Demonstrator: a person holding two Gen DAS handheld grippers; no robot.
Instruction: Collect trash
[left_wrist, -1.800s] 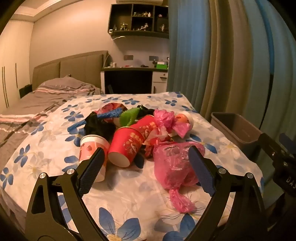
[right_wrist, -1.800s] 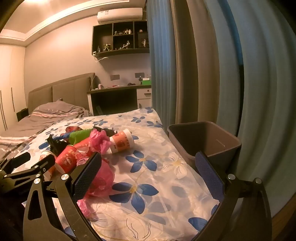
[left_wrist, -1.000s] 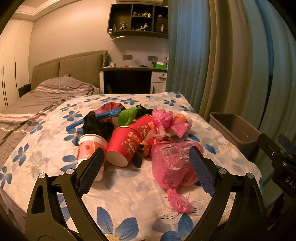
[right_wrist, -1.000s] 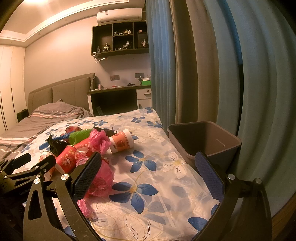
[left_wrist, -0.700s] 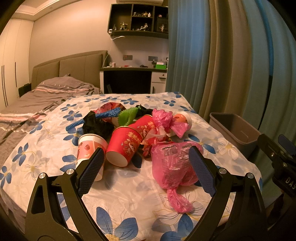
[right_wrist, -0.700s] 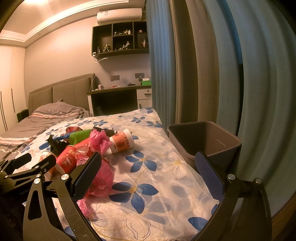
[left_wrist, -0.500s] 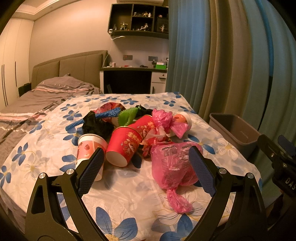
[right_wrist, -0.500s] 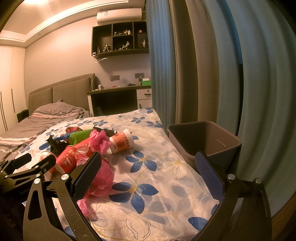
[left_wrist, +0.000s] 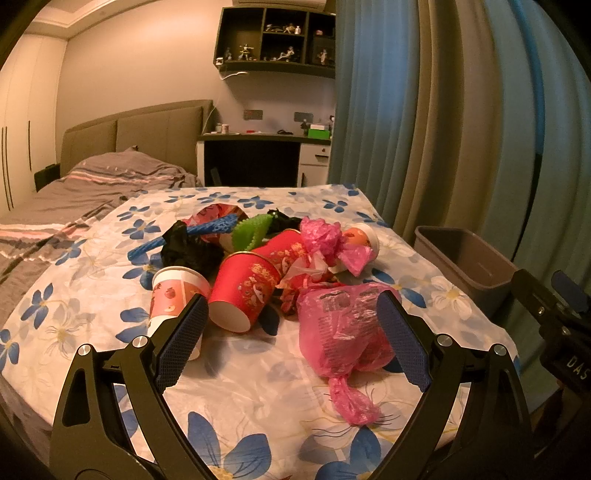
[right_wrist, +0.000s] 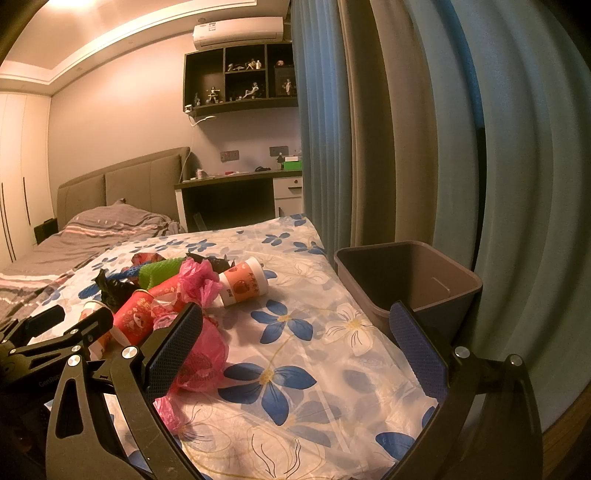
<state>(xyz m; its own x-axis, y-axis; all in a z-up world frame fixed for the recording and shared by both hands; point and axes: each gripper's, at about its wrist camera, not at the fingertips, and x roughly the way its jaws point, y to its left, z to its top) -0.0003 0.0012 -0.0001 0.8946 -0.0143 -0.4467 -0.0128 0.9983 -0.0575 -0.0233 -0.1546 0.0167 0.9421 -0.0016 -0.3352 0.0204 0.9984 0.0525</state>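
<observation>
Trash pile (left_wrist: 280, 266) lying mid-bed (left_wrist: 258, 406), none collected yet; bin (right_wrist: 410, 280) sitting empty beside right edge. Left claw (left_wrist: 291, 339) gaping wide, holding nothing; right claw (right_wrist: 295, 350) likewise.

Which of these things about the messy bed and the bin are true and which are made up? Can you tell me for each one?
1. Both tongs are open and hold nothing: left tongs, right tongs. True.
2. The grey bin is already full of trash. False: what shows of its inside is bare.
3. The big pink bag lies on the flowered sheet, nearest the left tongs. True.
4. The red cup stands upright. False: it lies on its side, mouth toward the camera.
5. The bin sits on top of the bed. False: it stands beside the bed, by the curtain.
</observation>
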